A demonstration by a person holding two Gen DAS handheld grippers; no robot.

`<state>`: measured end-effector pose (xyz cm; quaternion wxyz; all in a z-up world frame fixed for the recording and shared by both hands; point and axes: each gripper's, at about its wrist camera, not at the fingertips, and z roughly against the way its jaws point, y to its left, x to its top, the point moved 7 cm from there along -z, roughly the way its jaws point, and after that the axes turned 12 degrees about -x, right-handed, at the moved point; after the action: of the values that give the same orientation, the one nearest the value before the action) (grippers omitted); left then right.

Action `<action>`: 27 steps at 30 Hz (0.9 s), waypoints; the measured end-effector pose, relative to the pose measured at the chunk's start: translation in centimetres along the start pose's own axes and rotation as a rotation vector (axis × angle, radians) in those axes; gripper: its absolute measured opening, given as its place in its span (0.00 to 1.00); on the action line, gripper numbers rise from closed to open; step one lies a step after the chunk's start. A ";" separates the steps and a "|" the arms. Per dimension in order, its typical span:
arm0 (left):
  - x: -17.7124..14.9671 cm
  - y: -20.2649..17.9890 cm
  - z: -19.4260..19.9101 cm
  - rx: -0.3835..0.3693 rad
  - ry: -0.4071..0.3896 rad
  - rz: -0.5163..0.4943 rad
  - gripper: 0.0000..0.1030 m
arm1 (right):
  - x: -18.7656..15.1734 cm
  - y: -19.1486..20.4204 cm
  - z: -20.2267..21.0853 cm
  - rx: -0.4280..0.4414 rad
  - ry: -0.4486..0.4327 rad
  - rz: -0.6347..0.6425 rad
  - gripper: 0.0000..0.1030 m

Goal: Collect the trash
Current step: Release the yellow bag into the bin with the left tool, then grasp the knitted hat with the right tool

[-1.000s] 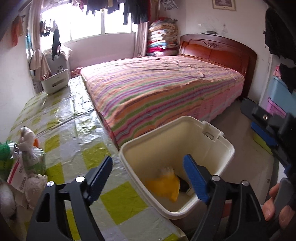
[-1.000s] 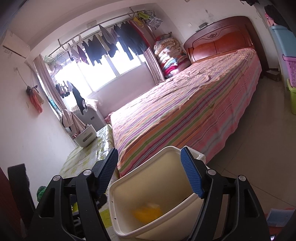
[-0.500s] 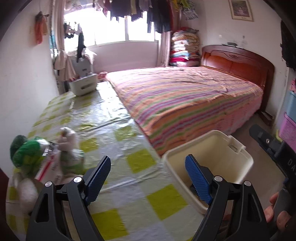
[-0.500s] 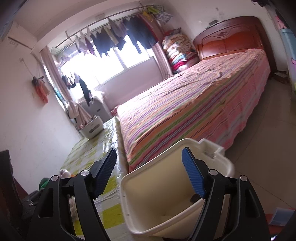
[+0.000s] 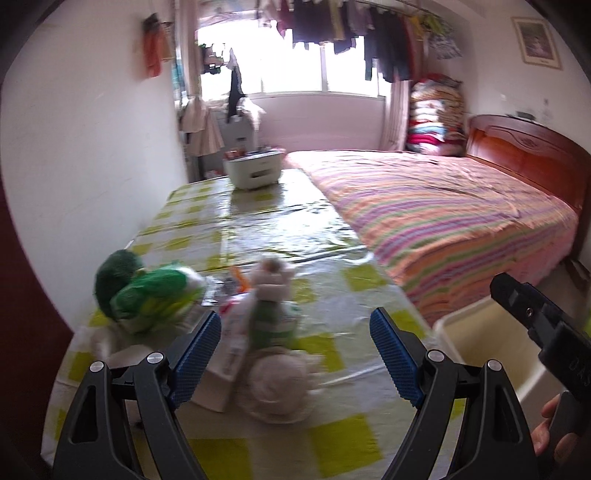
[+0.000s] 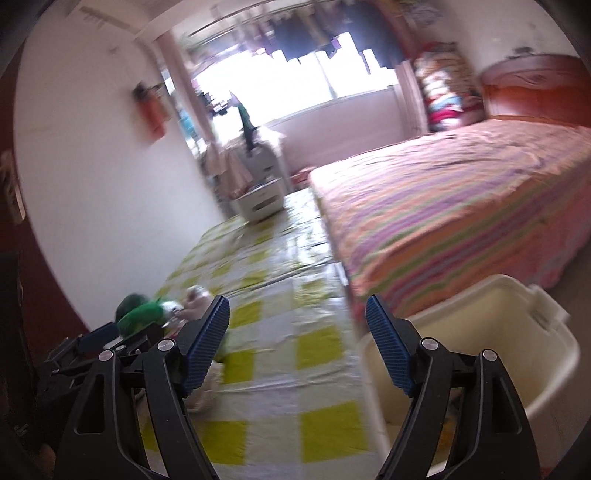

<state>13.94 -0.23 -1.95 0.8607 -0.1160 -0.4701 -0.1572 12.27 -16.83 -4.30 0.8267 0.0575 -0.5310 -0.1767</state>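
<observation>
Daylit room, window blown out, motion blur in both views.
Light comes from the large back window (image 5: 291, 66), clipped to white; hanging dark clothes (image 5: 332, 33) read as silhouettes. Strong glare streaks on the glossy yellow-and-white checked plastic worktop cover (image 5: 280, 218). Left view: near pile of green and white crumpled trash bags (image 5: 207, 314) is soft and smeared. Right view is blurrier overall, striped bedspread (image 6: 461, 206) and cream plastic bin (image 6: 517, 332) smeared. Fisheye bends walls; dark vignette at corners. Shadows weak, diffuse.
</observation>
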 end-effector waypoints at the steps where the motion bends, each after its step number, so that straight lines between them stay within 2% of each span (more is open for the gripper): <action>1: 0.0 0.6 0.0 0.010 0.000 0.010 0.78 | 0.0 1.2 -0.4 0.022 0.010 0.022 0.73; 8: -0.4 5.3 0.7 0.074 0.014 0.084 0.78 | -0.3 7.5 -3.7 0.121 0.070 0.159 0.73; 11: -0.6 7.8 1.2 0.109 0.010 0.118 0.78 | -1.2 8.8 -5.3 0.155 0.120 0.192 0.73; 15: -1.0 11.3 1.7 0.185 -0.003 0.163 0.78 | -3.3 9.3 -7.1 0.160 0.194 0.220 0.74; 19: -1.8 14.5 1.7 0.225 0.030 0.207 0.78 | -5.5 10.9 -7.8 0.212 0.284 0.246 0.74; 23: -2.6 16.8 1.9 0.254 0.060 0.229 0.78 | -8.0 13.8 -7.7 0.214 0.321 0.381 0.79; 27: -3.2 18.7 2.6 0.260 0.070 0.275 0.78 | -9.7 14.9 -8.9 0.182 0.379 0.418 0.79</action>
<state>17.39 18.51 -4.24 0.8976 -0.0614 -0.4360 0.0202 20.07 -0.39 -12.28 0.9210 0.0526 -0.3813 0.0598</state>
